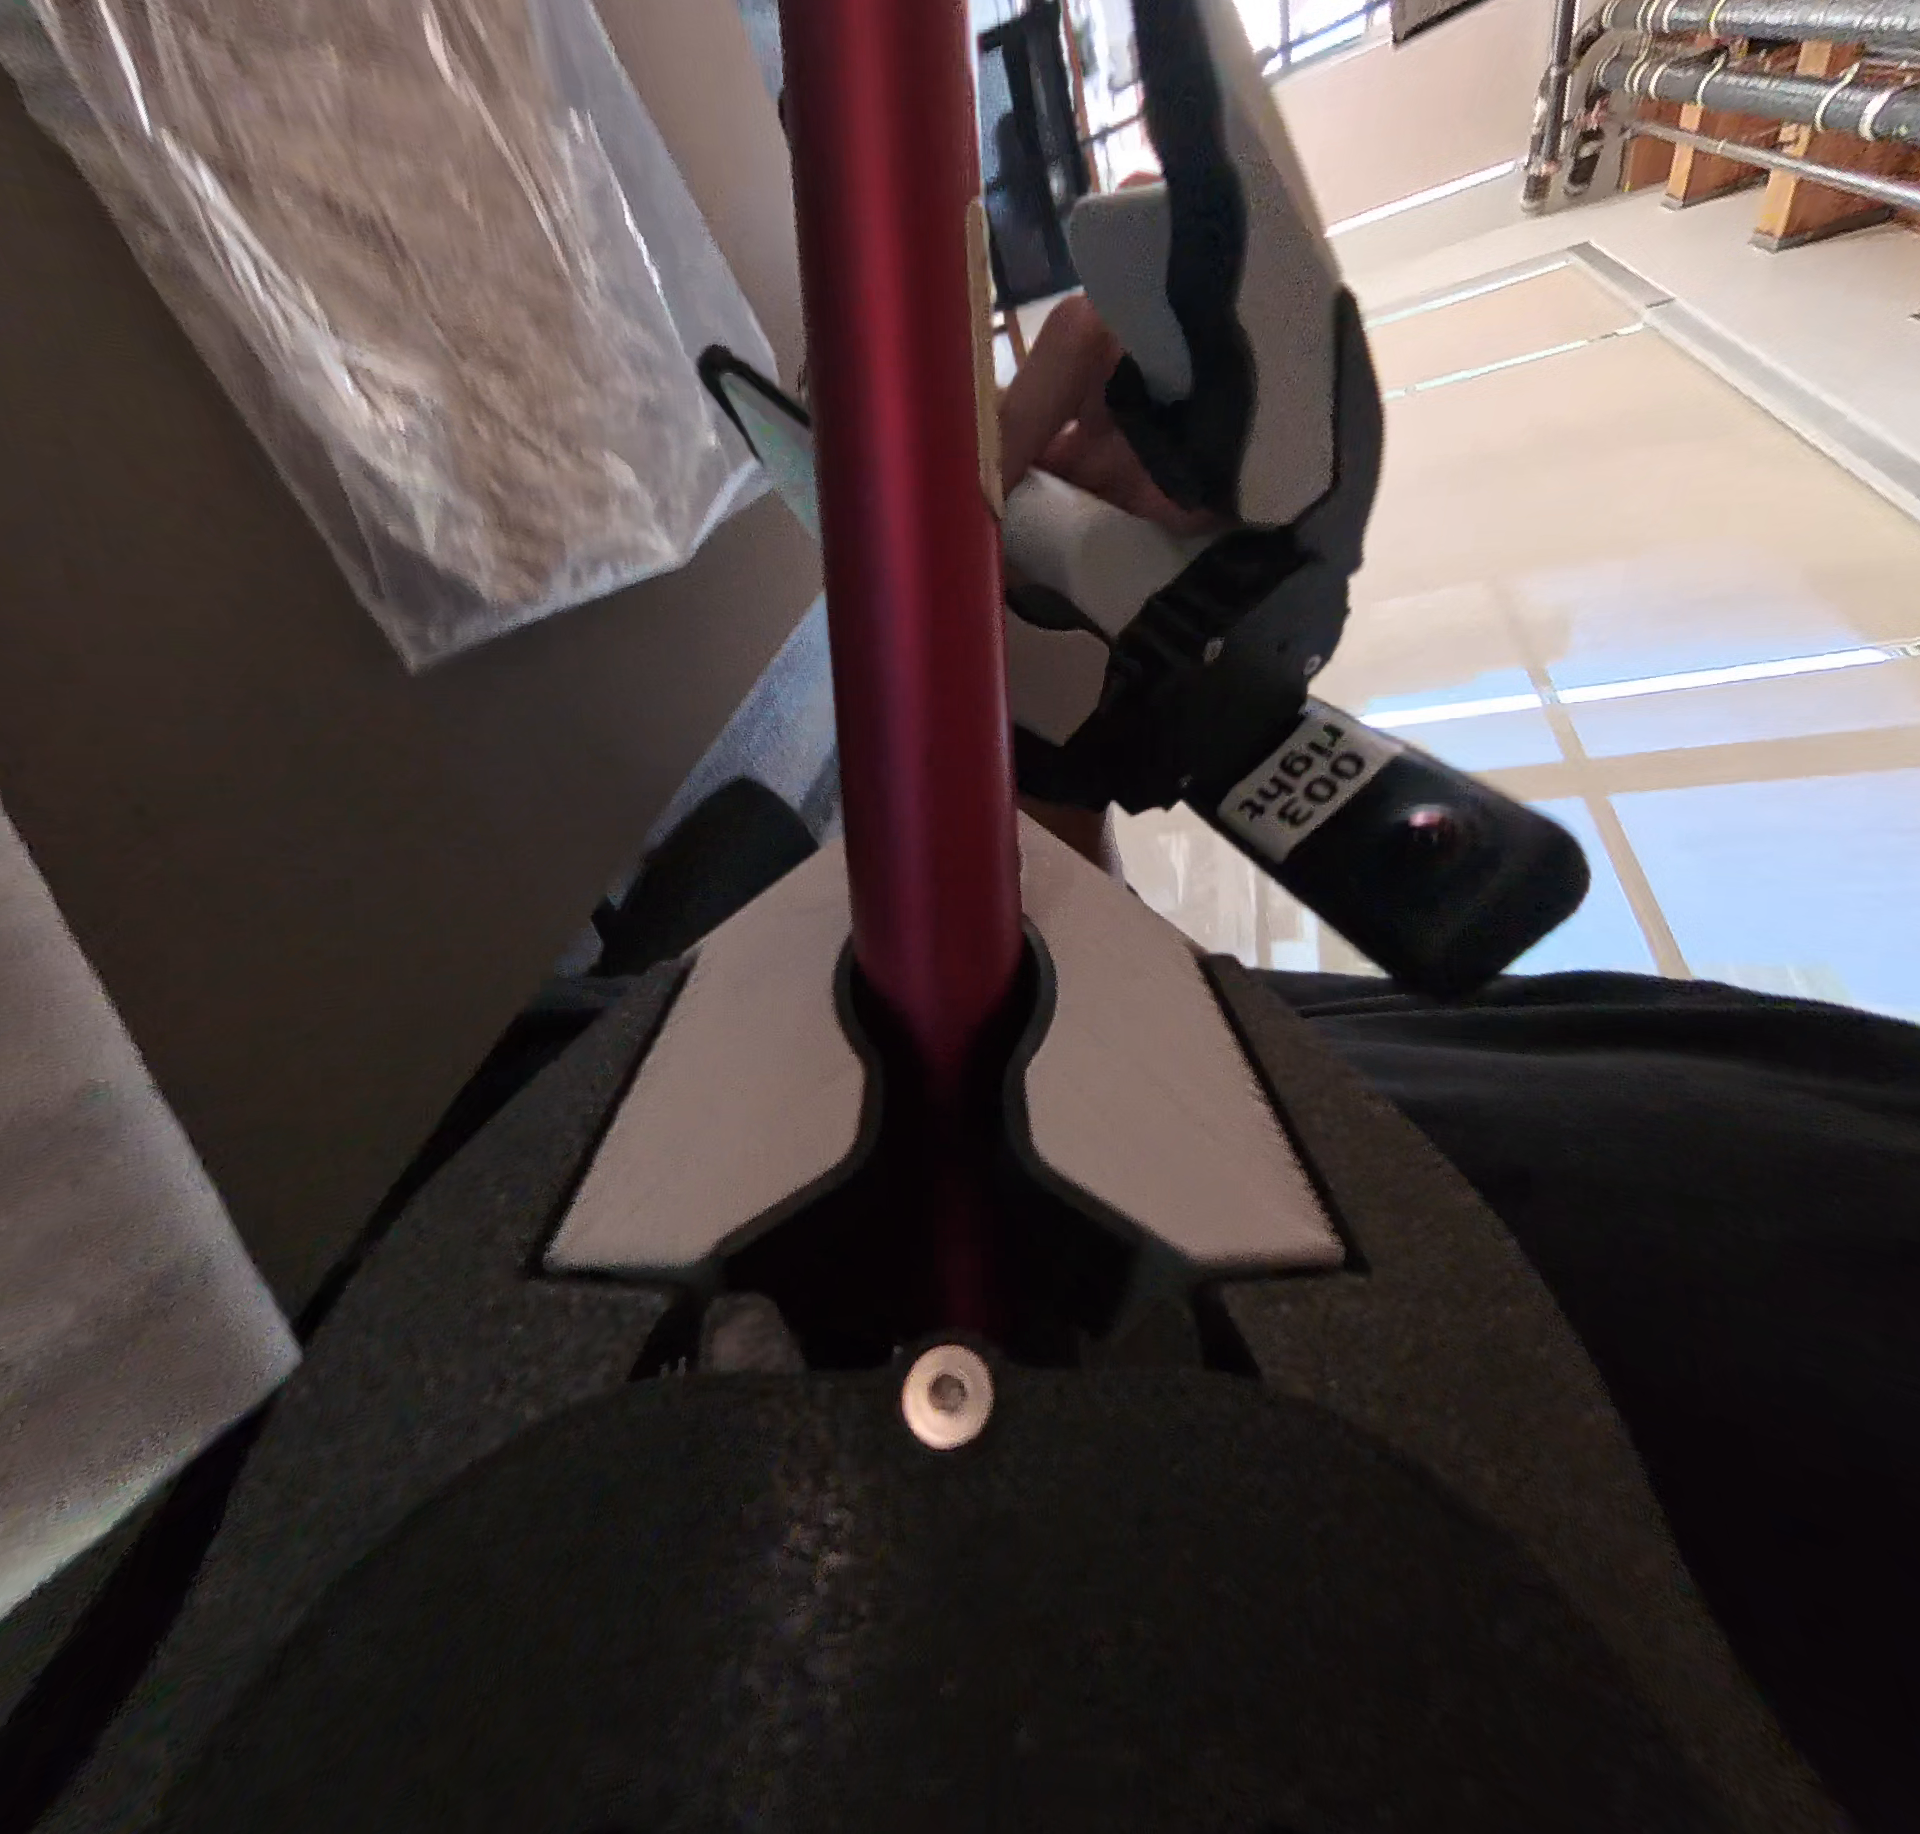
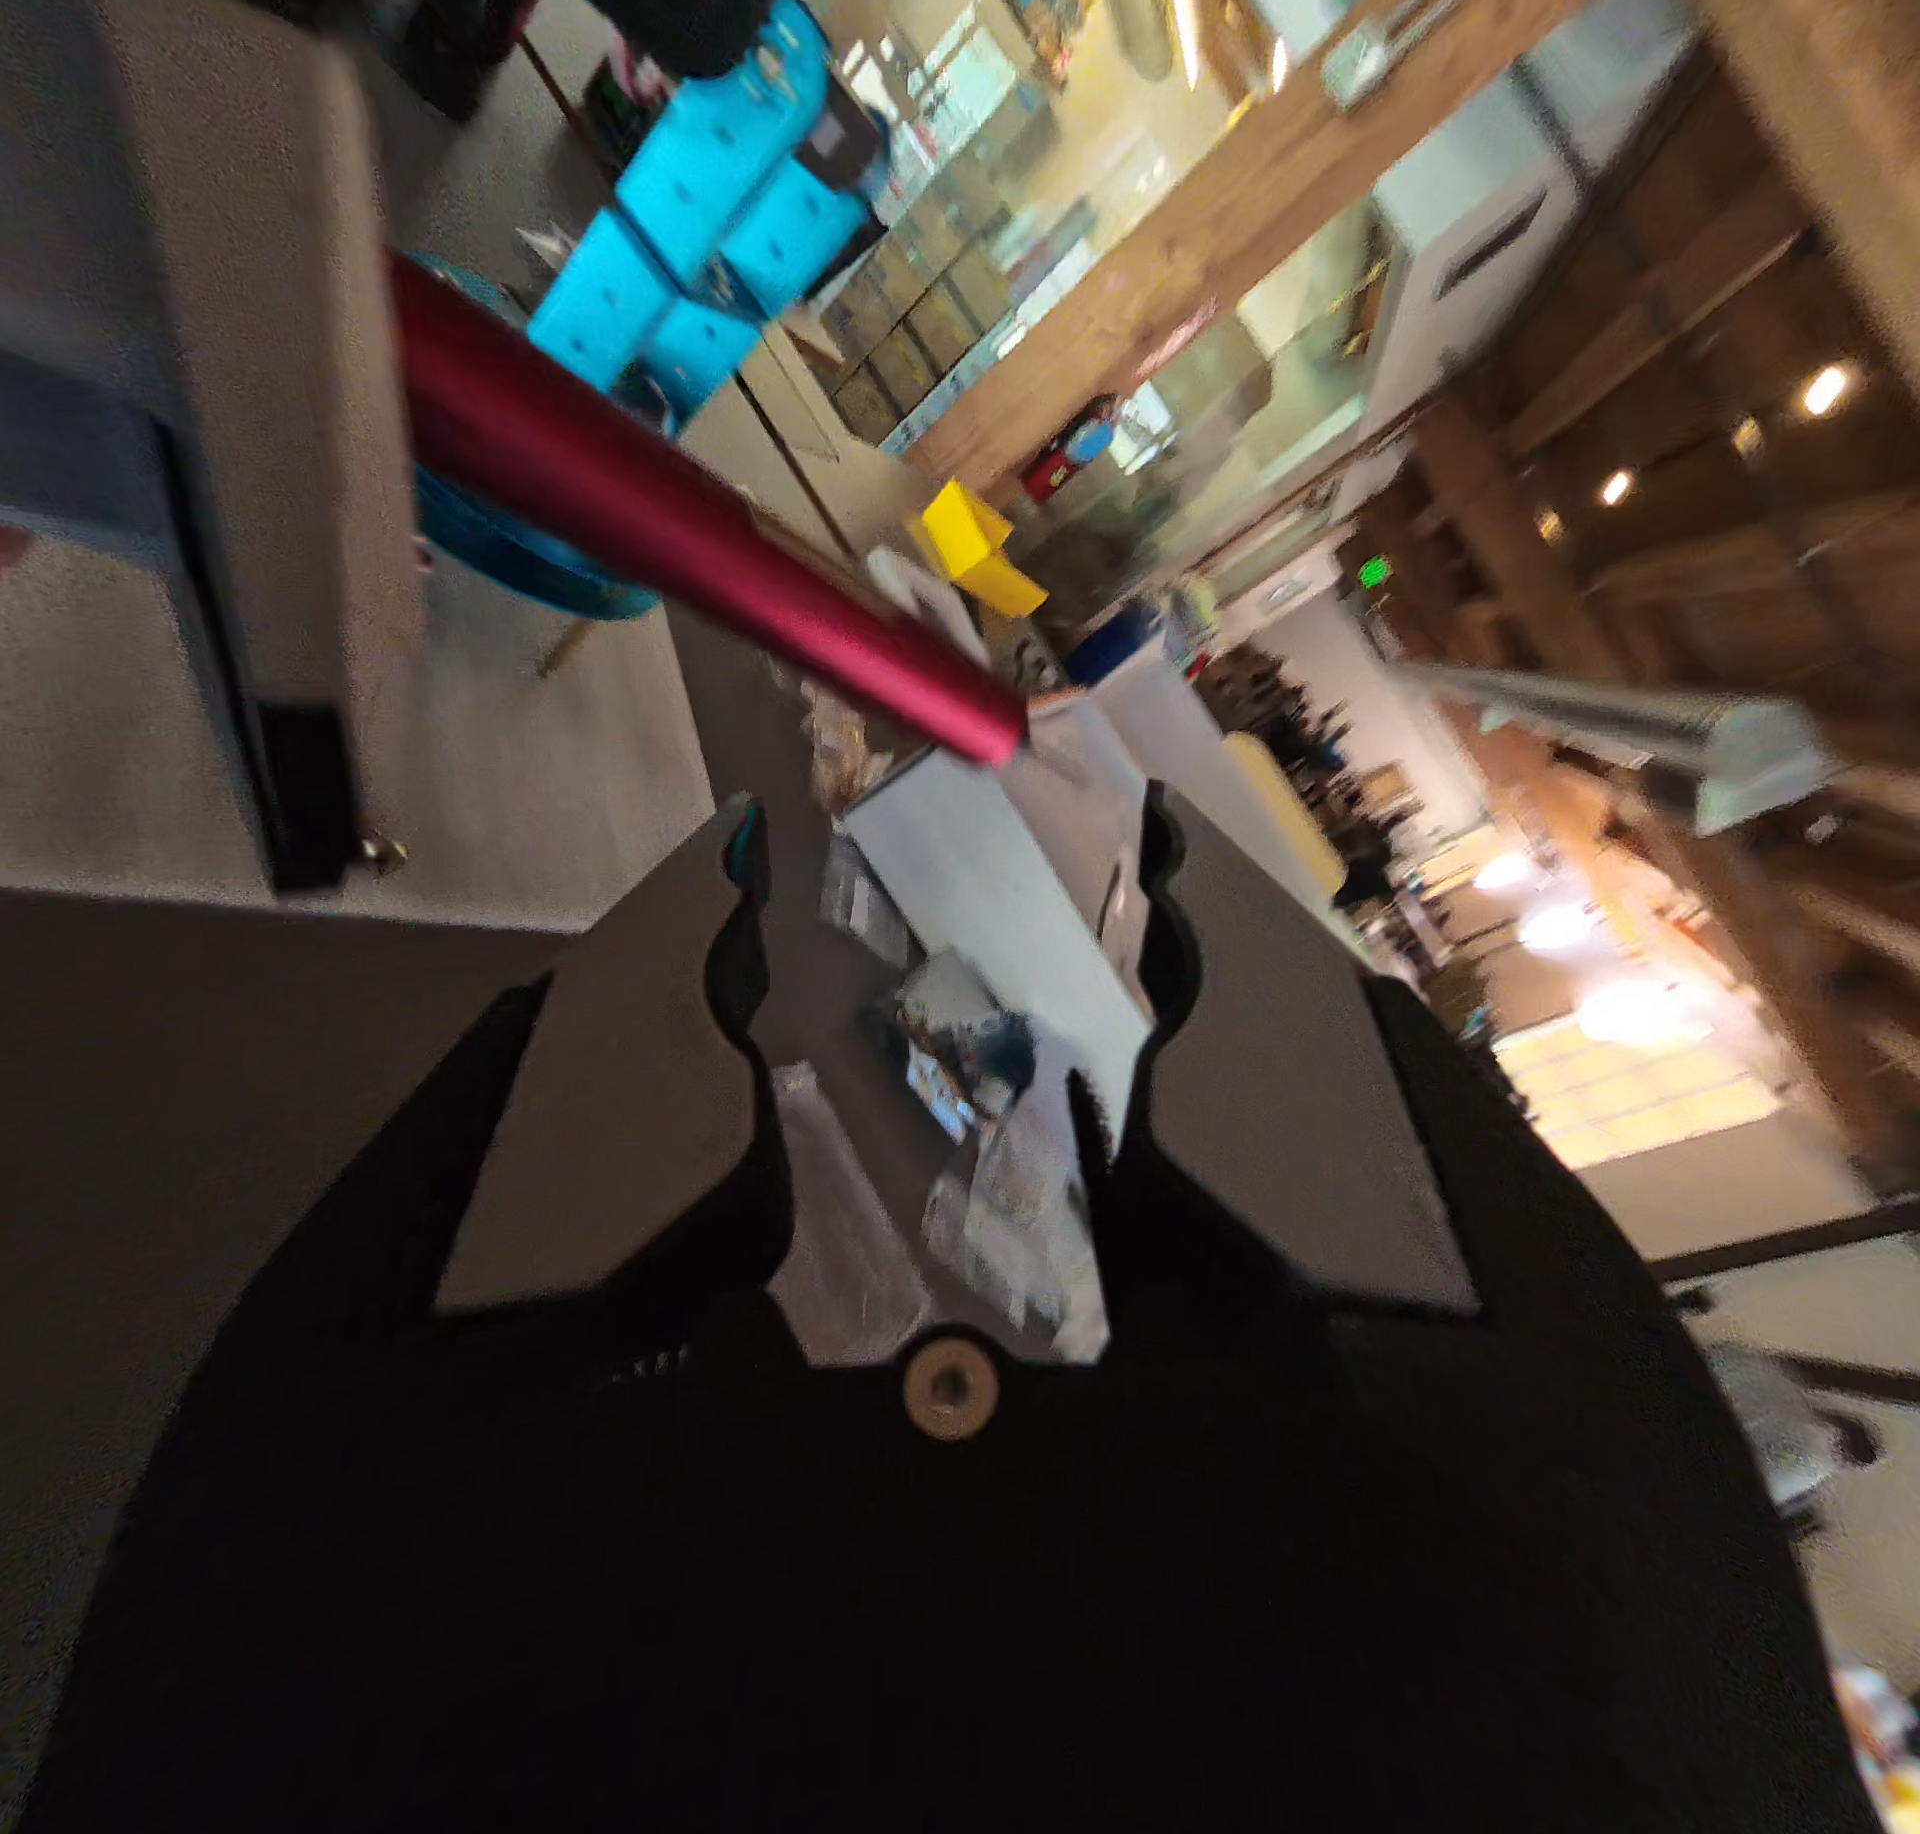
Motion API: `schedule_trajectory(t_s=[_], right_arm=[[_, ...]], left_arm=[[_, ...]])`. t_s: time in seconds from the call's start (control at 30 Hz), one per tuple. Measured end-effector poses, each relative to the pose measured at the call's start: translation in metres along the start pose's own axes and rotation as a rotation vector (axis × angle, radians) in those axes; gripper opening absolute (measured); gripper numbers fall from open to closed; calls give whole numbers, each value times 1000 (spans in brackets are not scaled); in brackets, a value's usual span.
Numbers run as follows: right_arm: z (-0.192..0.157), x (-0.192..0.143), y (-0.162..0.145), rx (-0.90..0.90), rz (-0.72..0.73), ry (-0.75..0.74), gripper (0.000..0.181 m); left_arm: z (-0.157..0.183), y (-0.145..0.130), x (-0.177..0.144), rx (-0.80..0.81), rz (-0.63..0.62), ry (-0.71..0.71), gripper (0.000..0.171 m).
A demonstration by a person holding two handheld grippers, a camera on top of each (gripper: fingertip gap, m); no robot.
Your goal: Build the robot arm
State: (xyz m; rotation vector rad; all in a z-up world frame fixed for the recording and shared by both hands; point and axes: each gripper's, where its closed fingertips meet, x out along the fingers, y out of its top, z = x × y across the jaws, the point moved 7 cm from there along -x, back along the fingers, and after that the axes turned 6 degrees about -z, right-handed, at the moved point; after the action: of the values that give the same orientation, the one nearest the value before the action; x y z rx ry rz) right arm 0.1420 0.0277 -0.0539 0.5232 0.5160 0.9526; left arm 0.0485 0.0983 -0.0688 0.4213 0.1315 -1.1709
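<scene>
My left gripper (image 1: 943,927) is shut on a red metal tube (image 1: 899,434), which runs straight up from between its white fingers and out of the top of the left wrist view. The right gripper (image 1: 1236,361) shows just beyond and right of the tube there, held by a hand, with a label band on its black handle. In the right wrist view the right gripper (image 2: 951,828) is open and empty. The red tube (image 2: 675,537) crosses above its fingertips from the upper left, and its end stops just above the gap. That view is blurred.
A clear plastic bag (image 1: 395,278) with pale contents hangs against a grey wall on the left. A shiny light floor (image 1: 1610,537) and insulated pipes (image 1: 1745,49) lie to the right. Blue bins (image 2: 717,215), a yellow object (image 2: 971,548) and a wooden beam (image 2: 1195,226) show beyond.
</scene>
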Motion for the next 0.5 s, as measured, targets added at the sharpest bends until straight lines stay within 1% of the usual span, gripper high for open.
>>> schedule_trajectory(t_s=[0.03,0.1,0.13,0.17,0.23,0.27,0.3,0.33,0.43,0.5], right_arm=[[-11,3,10,-45,19,4,66],[-32,14,23,-129,8,3,55],[-41,19,25,-157,-10,3,54],[-49,23,25,-150,-35,12,60],[-62,23,25,-77,-86,58,65],[-67,21,25,-33,-104,75,65],[-74,19,26,-5,-114,93,60],[-82,18,32,-17,-108,96,56],[-117,28,57,-165,-93,124,48],[-132,37,67,-232,-70,95,31]], left_arm=[[-3,-5,-1,-14,-27,-7,8],[-6,-16,-5,-31,-80,-28,7],[-8,-20,-9,-21,-93,-18,9],[-13,-25,-15,-3,-100,13,8],[-28,-39,-33,-2,-128,37,8],[-38,-47,-43,22,-141,79,8],[-48,-54,-52,41,-145,124,8],[-55,-60,-60,22,-149,120,8],[-63,-71,-70,-69,-181,-2,8],[-67,-74,-70,-83,-215,-43,8]])
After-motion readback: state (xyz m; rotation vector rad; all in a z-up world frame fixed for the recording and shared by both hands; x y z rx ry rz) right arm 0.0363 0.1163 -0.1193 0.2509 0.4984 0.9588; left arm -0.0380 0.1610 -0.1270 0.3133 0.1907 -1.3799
